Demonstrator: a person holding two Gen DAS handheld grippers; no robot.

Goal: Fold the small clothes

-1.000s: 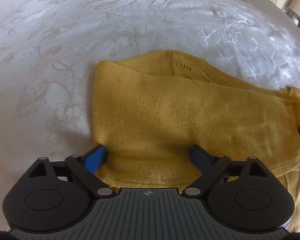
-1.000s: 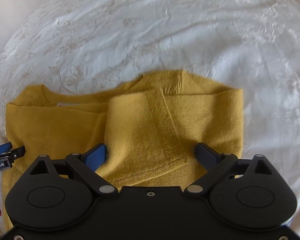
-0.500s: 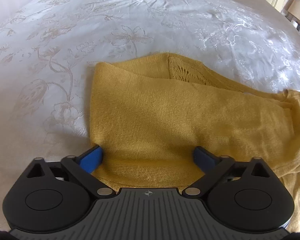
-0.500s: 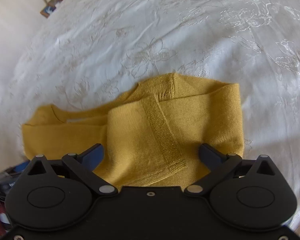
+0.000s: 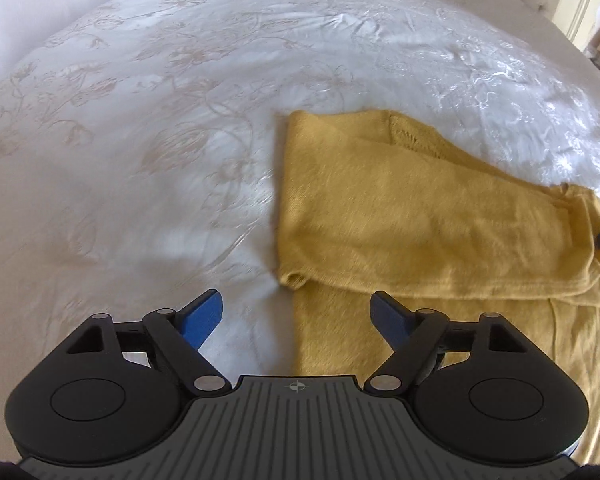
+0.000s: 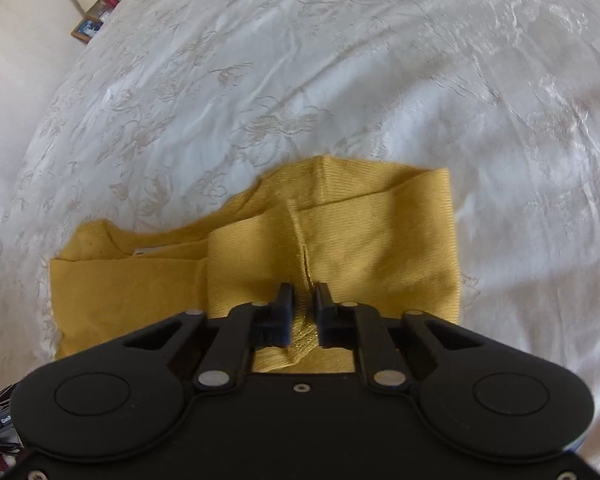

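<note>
Right claw (image 6: 303, 312) pinched on near hem of yellow knit top (image 6: 340, 240); garment's long axis runs leftward; left claw (image 5: 298, 316) wide open, empty, astride its left edge.

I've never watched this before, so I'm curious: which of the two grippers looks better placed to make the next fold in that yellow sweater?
Probably the right gripper: its jaws are shut on the yellow sweater at the ribbed edge. The left gripper is open, holds nothing, and sits at the sweater's left edge, partly over the white bedspread.
</note>
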